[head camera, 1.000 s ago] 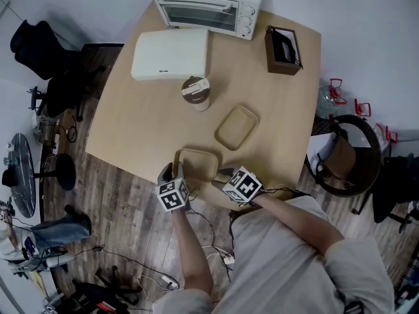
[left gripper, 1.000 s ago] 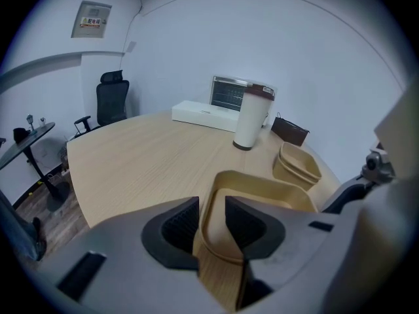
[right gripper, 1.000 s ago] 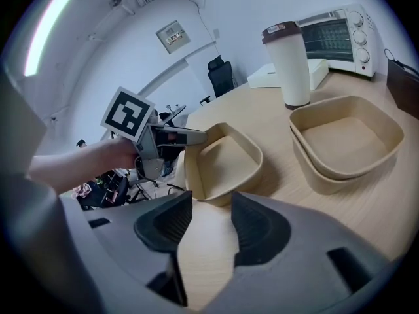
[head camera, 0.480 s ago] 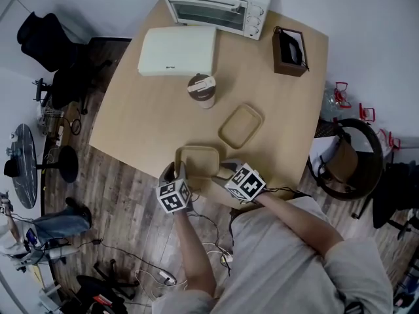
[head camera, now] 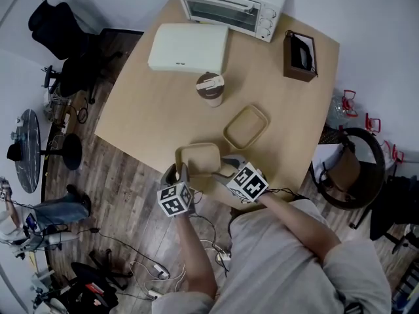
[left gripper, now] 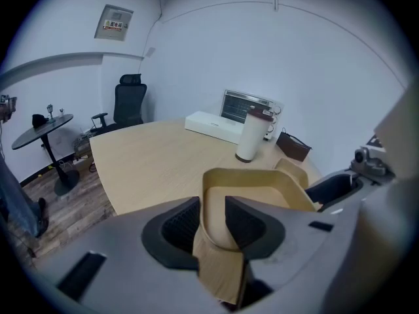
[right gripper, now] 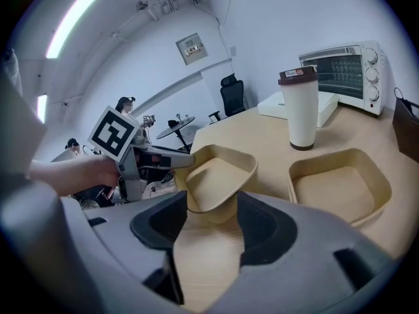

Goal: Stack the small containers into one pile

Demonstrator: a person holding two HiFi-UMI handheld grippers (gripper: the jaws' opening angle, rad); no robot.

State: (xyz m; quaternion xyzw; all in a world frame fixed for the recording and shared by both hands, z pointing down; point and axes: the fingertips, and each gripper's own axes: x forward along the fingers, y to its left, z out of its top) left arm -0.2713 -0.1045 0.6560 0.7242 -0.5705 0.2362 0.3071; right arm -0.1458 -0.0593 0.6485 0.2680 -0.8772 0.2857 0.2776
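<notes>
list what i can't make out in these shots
- Wall sign, left gripper view: print too small.
- Brown box, head view: contents dark and too small.
- Oven, head view: inside dim behind the door glass.
- Right gripper, right gripper view: jaws have just been opening with the tray corner between them; whether they press it is unclear.

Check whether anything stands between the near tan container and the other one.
Nothing visible does. Only bare wooden table lies between the near tan rectangular container and the far tan rectangular container; the white tumbler with a brown lid stands farther back, off that line.
</notes>
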